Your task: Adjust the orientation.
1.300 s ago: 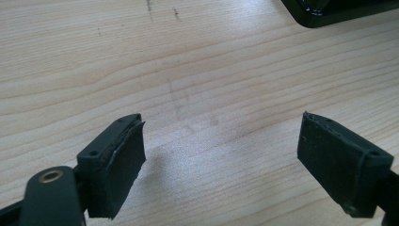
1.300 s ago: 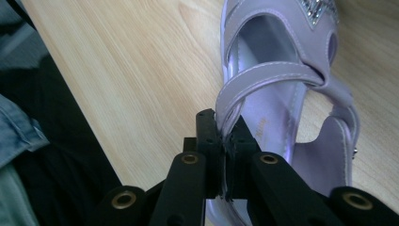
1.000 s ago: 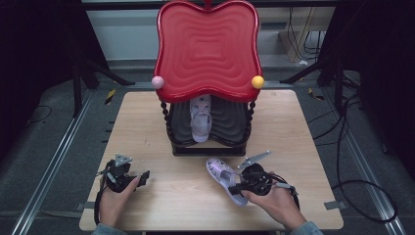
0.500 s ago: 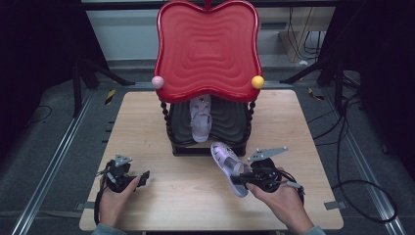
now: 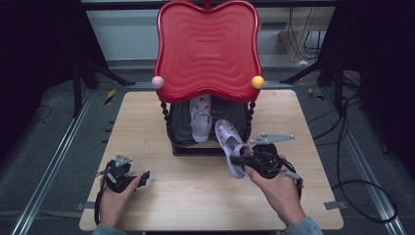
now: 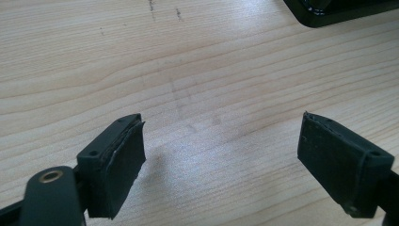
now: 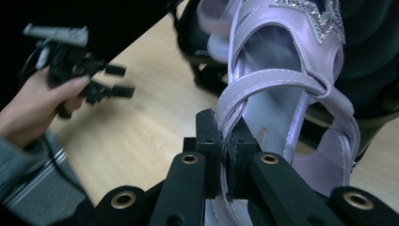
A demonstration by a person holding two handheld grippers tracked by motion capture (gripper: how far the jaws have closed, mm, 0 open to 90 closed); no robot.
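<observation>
Pale wood table (image 5: pixel 195 196), dim room, right claw (image 7: pixel 227 141) pinching lilac sandal (image 5: pixel 229 144), left claw (image 6: pixel 221 165) spread, perhaps resting.

Setting: lab or recording studio, not home. Evidence: bare wooden table (image 5: pixel 147 122) alone on grey carpeted floor (image 5: pixel 44 161); metal rails (image 5: pixel 49 171) along both table sides; black stand legs (image 5: pixel 105 73) and dark drapes around; loose cables (image 5: pixel 357 147) on floor at right; taped markers (image 5: pixel 110 96) on carpet. Red-topped shoe rack (image 5: pixel 208 49) staged as prop at table's far edge.
</observation>
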